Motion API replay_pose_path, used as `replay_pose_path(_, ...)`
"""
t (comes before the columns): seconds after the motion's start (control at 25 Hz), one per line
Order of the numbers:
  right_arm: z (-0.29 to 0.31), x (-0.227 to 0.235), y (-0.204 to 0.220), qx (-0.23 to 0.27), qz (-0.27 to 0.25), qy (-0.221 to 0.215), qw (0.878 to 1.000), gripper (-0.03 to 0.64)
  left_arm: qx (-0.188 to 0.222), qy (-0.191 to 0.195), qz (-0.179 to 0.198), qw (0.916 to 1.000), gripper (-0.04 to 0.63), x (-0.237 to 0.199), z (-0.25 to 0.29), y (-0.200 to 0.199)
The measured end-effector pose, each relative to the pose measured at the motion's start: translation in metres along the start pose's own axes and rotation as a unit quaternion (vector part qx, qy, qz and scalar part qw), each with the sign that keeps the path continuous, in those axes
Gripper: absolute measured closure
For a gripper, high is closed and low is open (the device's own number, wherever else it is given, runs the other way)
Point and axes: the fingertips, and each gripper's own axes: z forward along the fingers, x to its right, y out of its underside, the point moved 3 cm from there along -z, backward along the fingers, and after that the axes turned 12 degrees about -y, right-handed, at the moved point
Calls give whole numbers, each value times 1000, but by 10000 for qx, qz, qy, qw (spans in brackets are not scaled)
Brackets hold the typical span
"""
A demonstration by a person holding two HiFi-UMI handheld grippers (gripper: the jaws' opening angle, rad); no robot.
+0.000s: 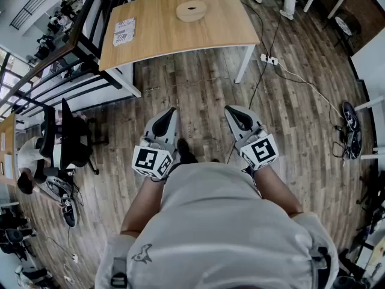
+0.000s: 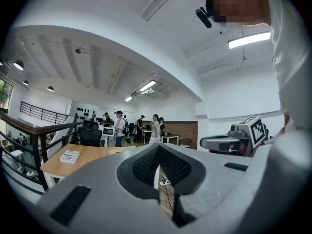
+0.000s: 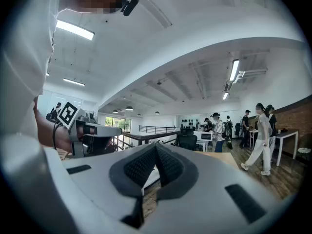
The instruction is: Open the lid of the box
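Note:
The box is a low round wooden one [image 1: 192,10] that sits lid-on at the far side of a wooden table [image 1: 156,38] in the head view. Both grippers hang level over the wood floor, close in front of my body and well short of the table. My left gripper [image 1: 173,111] is shut with nothing between its jaws, and its own view shows the pads meeting [image 2: 158,152]. My right gripper [image 1: 229,109] is also shut and empty [image 3: 155,148]. Each gripper view shows the other gripper off to the side.
A white printed booklet [image 1: 124,31] lies on the table's left end. A power strip [image 1: 269,59] and cables trail on the floor to the table's right, with shoes [image 1: 351,125] beyond. A black office chair [image 1: 69,140] and a seated person are at the left. People stand far off.

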Motion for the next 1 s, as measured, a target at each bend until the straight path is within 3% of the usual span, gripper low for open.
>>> replay_pose_path(1.0, 19, 30, 11, 15, 217, 283, 9994, 609, -102, -80, 38, 9999, 589, -19, 26, 5)
